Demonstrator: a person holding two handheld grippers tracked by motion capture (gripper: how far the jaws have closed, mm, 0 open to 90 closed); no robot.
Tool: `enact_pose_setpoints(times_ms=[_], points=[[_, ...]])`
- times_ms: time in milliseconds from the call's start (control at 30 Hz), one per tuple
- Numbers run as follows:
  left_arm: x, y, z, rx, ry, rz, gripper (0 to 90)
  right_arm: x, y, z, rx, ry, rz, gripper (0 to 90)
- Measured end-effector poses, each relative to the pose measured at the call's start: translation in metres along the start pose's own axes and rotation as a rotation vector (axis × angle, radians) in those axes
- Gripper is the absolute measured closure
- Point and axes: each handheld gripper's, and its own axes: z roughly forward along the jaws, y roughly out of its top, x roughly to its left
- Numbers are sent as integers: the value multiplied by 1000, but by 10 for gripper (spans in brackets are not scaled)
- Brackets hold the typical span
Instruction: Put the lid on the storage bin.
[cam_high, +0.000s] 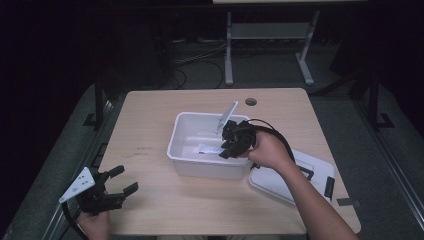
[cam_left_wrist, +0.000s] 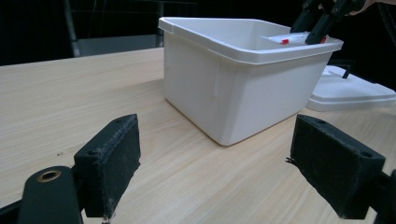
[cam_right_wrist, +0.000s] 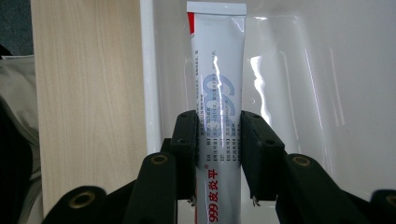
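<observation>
- The right gripper (cam_right_wrist: 218, 140) is clamped on a white ointment tube (cam_right_wrist: 218, 70); both black pads press the tube's sides about midway along its length.
- The tube runs straight ahead of that gripper, its flat crimped end farthest from the jaws, with a red stripe on one edge and red characters on the part nearest the camera.
- The tube is held inside a white plastic bin (cam_high: 182, 131), over its floor; from the right gripper view I cannot tell whether it touches the bottom.
- In the high view the right gripper (cam_high: 231, 145) reaches over the bin's near right rim, and the tube (cam_high: 210, 149) points away from it toward the bin's left wall.
- Just behind the right hand, a white lid (cam_high: 312, 165) with black latches lies flat on the worktop (cam_high: 150, 115).
- The left gripper (cam_high: 122, 181) rests on the worktop well apart from the bin, its jaws wide apart with nothing between them.
- From the left gripper view, the bin (cam_left_wrist: 233, 93) stands ahead of the jaws.
</observation>
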Motion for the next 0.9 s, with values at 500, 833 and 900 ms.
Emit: enact_pose_setpoints(times_ms=[500, 833, 900], points=[[0, 0, 0, 2, 0, 0, 157, -5, -2, 9, 24, 7, 12, 677], [0, 0, 0, 1, -1, 2, 157, -8, -3, 12, 32, 13, 19, 677], [0, 0, 0, 0, -1, 0, 157, -9, -5, 13, 18, 20, 30, 677]])
